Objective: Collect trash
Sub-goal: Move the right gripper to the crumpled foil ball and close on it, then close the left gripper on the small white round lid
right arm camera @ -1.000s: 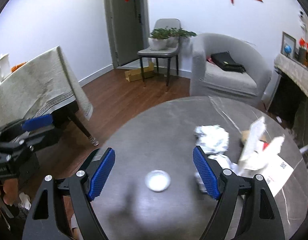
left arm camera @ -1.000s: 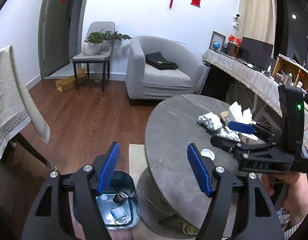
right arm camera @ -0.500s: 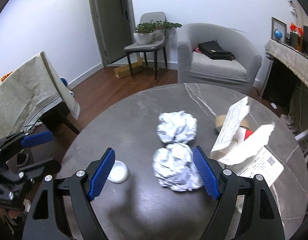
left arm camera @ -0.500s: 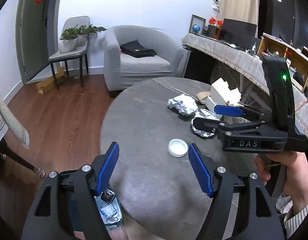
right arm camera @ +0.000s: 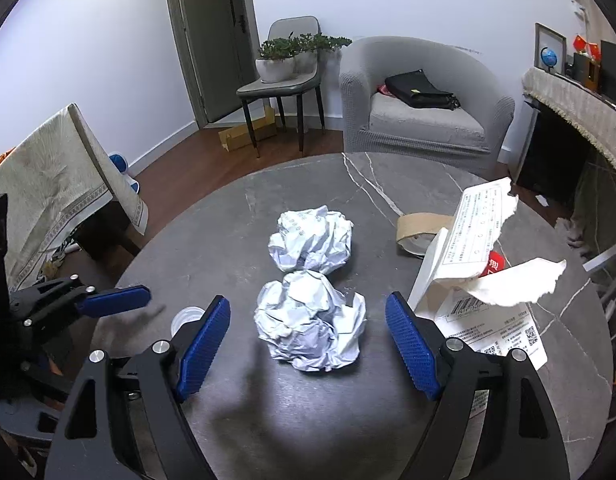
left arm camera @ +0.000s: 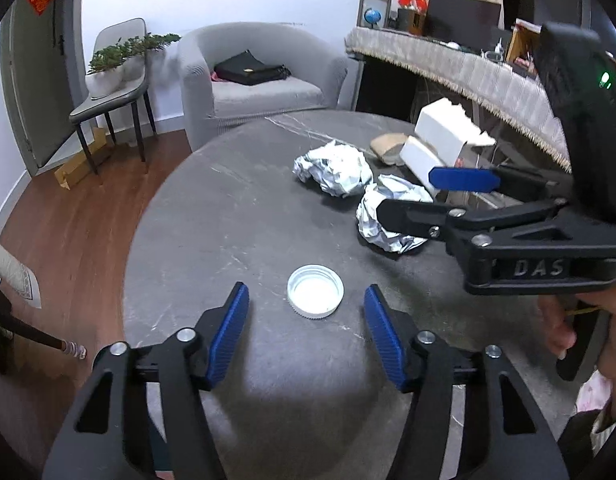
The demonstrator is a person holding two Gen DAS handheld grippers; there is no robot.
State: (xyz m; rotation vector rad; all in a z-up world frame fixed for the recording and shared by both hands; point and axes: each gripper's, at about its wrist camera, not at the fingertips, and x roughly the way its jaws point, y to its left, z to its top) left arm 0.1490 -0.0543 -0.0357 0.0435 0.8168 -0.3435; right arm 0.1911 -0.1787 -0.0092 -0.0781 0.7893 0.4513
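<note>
A white bottle cap (left arm camera: 315, 290) lies on the round grey table (left arm camera: 227, 216), just ahead of and between the fingers of my open left gripper (left arm camera: 306, 306). My right gripper (right arm camera: 307, 316) is open with a crumpled paper ball (right arm camera: 311, 328) between its fingers. A second crumpled ball (right arm camera: 311, 244) lies right behind the first. In the left wrist view both balls show, the near one (left arm camera: 388, 224) and the far one (left arm camera: 334, 168), with the right gripper (left arm camera: 436, 194) around the near one. The cap (right arm camera: 186, 316) peeks out behind my right gripper's left finger.
A torn white box (right arm camera: 472, 256) with printed paper and a tape roll (right arm camera: 418, 232) lie on the table's right side. A grey armchair (right arm camera: 420, 96), a chair with a plant (right arm camera: 285, 76) and a cloth-covered table (right arm camera: 51, 184) stand around.
Both grippers moved forward over the table. The left swung away from the floor bin to the cap. The right shifted from the cap to around the near paper ball.
</note>
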